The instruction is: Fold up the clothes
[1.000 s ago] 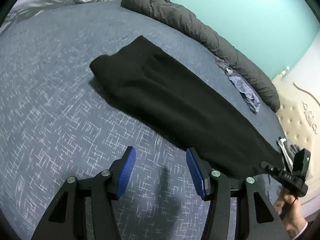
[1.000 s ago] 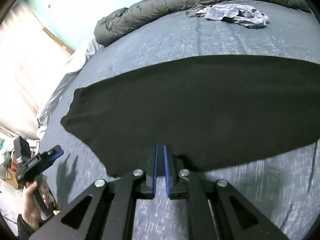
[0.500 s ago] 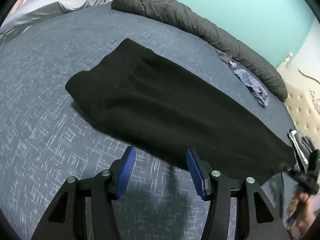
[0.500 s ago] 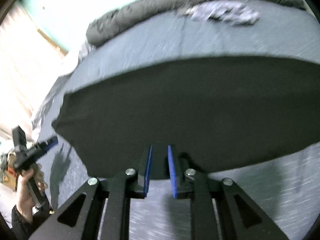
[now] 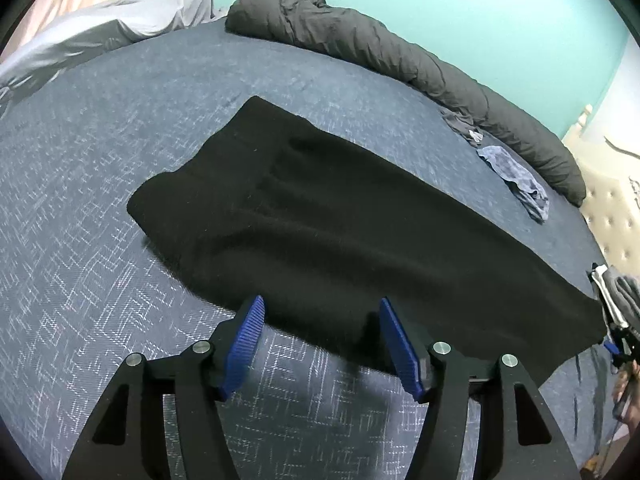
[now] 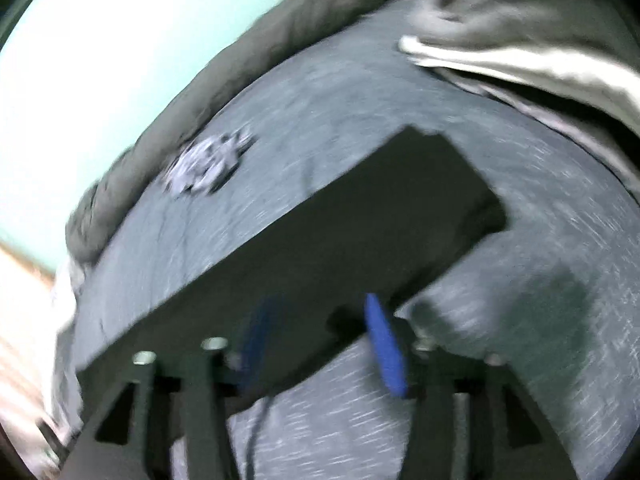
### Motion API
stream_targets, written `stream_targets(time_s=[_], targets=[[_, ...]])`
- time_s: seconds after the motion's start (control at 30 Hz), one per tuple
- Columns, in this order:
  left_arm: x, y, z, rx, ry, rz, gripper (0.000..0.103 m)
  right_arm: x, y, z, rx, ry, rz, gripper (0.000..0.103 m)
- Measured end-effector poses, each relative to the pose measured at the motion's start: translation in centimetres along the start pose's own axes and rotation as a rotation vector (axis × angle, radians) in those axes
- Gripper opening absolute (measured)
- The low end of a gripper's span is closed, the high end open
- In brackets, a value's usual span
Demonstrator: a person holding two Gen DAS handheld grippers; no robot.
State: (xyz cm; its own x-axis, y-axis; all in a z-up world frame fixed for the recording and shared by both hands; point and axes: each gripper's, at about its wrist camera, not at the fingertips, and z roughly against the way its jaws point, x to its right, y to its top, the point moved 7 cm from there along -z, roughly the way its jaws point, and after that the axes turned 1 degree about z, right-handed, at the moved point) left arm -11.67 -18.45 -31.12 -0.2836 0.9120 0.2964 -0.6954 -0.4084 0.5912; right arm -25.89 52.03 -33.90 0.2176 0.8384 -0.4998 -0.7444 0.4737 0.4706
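A long black garment (image 5: 340,232), folded lengthwise, lies flat on the blue patterned bedspread (image 5: 80,208). My left gripper (image 5: 320,302) hovers over its near edge. The jaws are opening and the blue pads (image 5: 246,344) press on nothing. In the blurred right wrist view, my right gripper (image 6: 320,300) hangs over the near edge of the same garment (image 6: 320,232), close to its squared end. Its jaws are opening, with cloth below them but not pinched. The right gripper (image 5: 616,344) and the person's hand (image 5: 624,392) also show at the left wrist view's right edge.
A rolled dark grey duvet (image 5: 400,52) runs along the bed's far side by the teal wall. A small blue-grey cloth (image 5: 516,176) lies beside it. Light grey bedding (image 5: 100,28) sits at the upper left. Grey and white clothes (image 6: 520,40) lie beyond the garment's end.
My right gripper has gone from shut at the garment's near edge to wide open and has swung fast along it toward its end. The left gripper moved closer to the near edge and opened a little.
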Motion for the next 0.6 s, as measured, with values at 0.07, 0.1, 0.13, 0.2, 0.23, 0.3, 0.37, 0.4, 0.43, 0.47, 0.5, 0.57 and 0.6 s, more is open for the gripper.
stream_targets(time_s=[0.07,0.1,0.13,0.2,0.23,0.3,0.37,0.4,0.43,0.47,0.5,0.57,0.6], targets=[[0.0,0.2,-0.1,0.003,0.005,0.001,0.066,1.5,0.6,0.0,0.003,-0.024,-0.026,0.065],[0.0,0.4,-0.2,0.005,0.006,0.005,0.066,2.2,0.8,-0.1,0.004,-0.035,-0.036,0.065],[0.0,0.5,-0.3,0.006,0.005,0.011,0.066,2.9,1.1,-0.1,0.004,-0.047,-0.047,0.067],[0.1,0.6,-0.3,0.009,0.003,0.017,0.066,4.2,1.6,-0.2,0.006,-0.066,-0.065,0.068],[0.1,0.7,-0.3,0.011,0.002,0.019,0.066,4.6,1.8,-0.3,0.009,-0.07,-0.077,0.07],[0.2,0.8,-0.3,0.013,0.002,0.022,0.067,5.5,2.1,-0.5,0.014,-0.066,-0.111,0.074],[0.2,0.7,-0.3,0.014,0.004,0.023,0.067,6.2,2.3,-0.8,0.013,-0.041,-0.147,0.074],[0.2,0.6,-0.3,0.014,0.005,0.023,0.067,6.4,2.4,-1.1,0.015,-0.028,-0.166,0.074],[0.1,0.6,-0.4,0.014,0.006,0.023,0.067,6.6,2.5,-1.5,0.014,-0.019,-0.181,0.074],[0.1,0.6,-0.4,0.013,0.009,0.022,0.067,6.8,2.8,-1.7,0.017,-0.015,-0.191,0.074],[0.0,0.6,-0.5,0.011,0.014,0.022,0.067,6.9,3.0,-1.9,0.022,-0.013,-0.199,0.074],[-0.1,0.6,-0.7,0.009,0.021,0.023,0.067,7.0,3.5,-2.4,0.033,-0.005,-0.21,0.075],[-0.2,0.6,-0.7,0.007,0.025,0.023,0.067,7.0,3.8,-2.7,0.036,-0.005,-0.214,0.074]])
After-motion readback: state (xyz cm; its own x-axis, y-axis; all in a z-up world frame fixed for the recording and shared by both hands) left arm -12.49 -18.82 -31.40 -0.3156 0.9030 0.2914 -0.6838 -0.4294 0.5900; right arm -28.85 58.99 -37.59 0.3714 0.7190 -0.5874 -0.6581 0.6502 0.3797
